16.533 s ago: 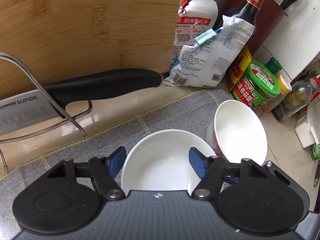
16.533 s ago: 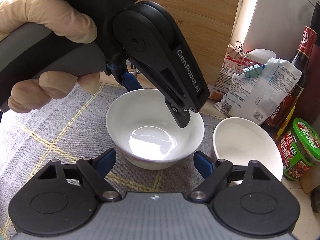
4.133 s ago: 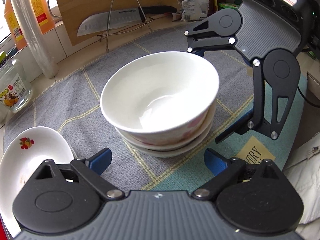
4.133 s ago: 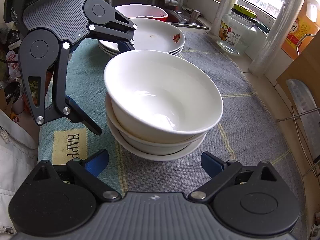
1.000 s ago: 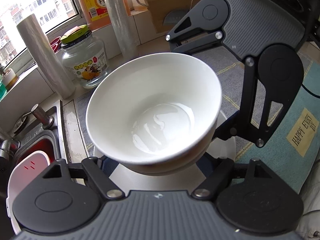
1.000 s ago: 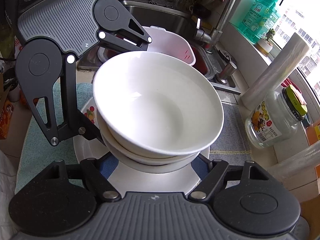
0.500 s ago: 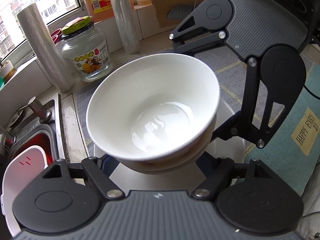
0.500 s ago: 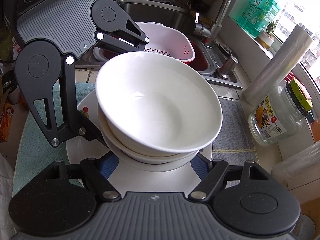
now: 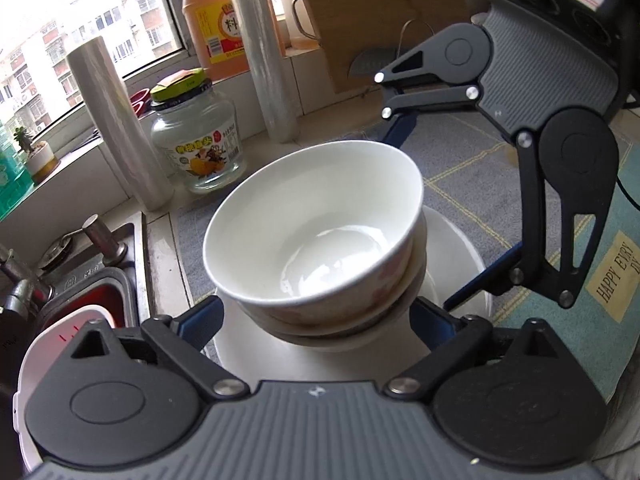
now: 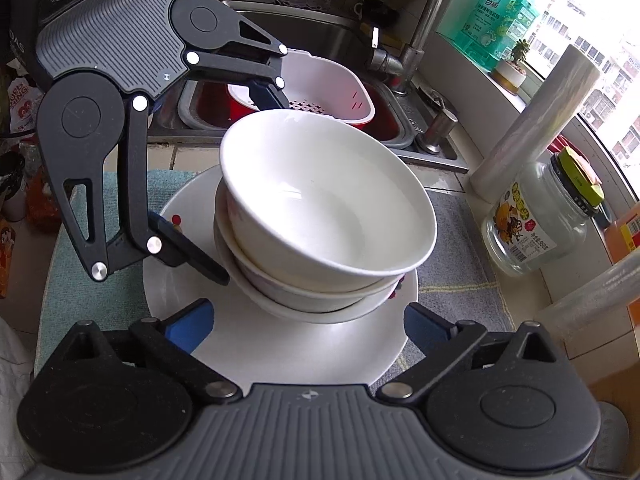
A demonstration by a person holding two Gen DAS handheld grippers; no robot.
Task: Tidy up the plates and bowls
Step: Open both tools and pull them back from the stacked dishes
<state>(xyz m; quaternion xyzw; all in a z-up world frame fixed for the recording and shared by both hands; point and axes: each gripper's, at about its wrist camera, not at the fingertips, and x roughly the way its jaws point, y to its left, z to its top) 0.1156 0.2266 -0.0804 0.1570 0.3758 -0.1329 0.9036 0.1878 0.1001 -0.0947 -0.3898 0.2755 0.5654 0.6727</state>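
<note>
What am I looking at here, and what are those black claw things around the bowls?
No robot: a person holds black two-fingered tongs in each hand, each with a camera looking along its fingers. One picture comes from the left tongs, the other from the right tongs; each sees the other pair opposite. Between them a stack of white ceramic bowls rests on a round white plate, on a grey checked cloth beside a steel sink. Both tongs are spread open around the stack, gripping nothing.
</note>
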